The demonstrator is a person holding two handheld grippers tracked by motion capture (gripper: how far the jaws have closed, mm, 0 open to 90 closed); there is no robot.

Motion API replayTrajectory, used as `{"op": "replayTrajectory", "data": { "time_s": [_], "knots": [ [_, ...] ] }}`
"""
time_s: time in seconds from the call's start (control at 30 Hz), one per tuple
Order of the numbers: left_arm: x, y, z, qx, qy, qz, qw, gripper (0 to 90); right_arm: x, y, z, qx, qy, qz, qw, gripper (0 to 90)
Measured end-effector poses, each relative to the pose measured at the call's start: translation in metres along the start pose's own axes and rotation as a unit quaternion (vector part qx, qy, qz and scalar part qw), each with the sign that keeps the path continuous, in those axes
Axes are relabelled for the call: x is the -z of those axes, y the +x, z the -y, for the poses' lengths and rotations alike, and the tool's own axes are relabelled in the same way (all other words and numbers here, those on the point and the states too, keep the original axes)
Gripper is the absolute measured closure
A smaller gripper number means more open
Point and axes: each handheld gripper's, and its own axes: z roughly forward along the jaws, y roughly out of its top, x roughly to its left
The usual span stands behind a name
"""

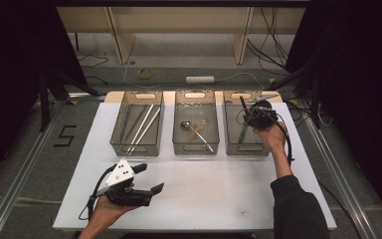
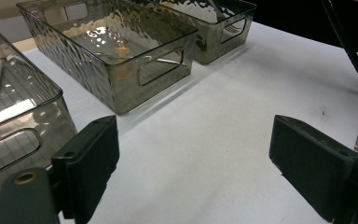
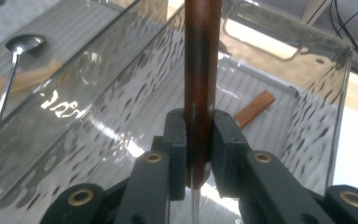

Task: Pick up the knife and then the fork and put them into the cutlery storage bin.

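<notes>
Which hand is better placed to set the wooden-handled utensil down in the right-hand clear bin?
Right. The right gripper is already shut on the dark wooden-handled utensil, directly over the right-hand clear plastic bin. The left gripper sits open near the table's front edge, well short of the bins.

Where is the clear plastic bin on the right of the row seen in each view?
High view: the clear plastic bin on the right ends the row of three.
Left gripper view: top centre, the farthest bin.
Right gripper view: its walls surround the jaws clamping the brown wooden handle.
Shared landmark: the middle clear bin beside it.
</notes>
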Motion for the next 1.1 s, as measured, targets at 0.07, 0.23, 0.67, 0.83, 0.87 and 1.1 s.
{"op": "replayTrajectory", "data": {
  "time_s": [0.07,0.23,0.67,0.83,0.87,1.1],
  "knots": [
    [-0.0001,0.0000,0.0000,0.001,0.000,0.000,1.0000,15.6,-0.0020,-0.0002,0.0012,-0.003,0.009,-0.007,0.9999,77.3],
    [0.0000,-0.0001,-0.0001,0.001,0.000,0.000,1.0000,15.5,-0.0058,0.0007,0.0033,-0.006,0.022,-0.005,0.9997,76.9],
    [-0.0003,-0.0003,-0.0001,0.001,0.004,0.000,1.0000,15.5,-0.0085,0.0006,0.0037,-0.013,0.037,-0.007,0.9992,69.7],
    [-0.0002,-0.0002,-0.0002,0.001,0.004,-0.001,1.0000,15.5,-0.0056,-0.0005,0.0010,-0.025,0.033,-0.008,0.9991,62.2],
    [-0.0001,-0.0003,-0.0003,0.002,0.004,-0.001,1.0000,15.5,-0.0052,-0.0006,0.0008,-0.025,0.033,-0.008,0.9991,62.1],
    [0.0000,0.0002,-0.0004,0.006,0.002,-0.002,1.0000,15.4,-0.0016,-0.0020,0.0019,-0.034,0.031,-0.016,0.9988,55.5]
  ]
}}
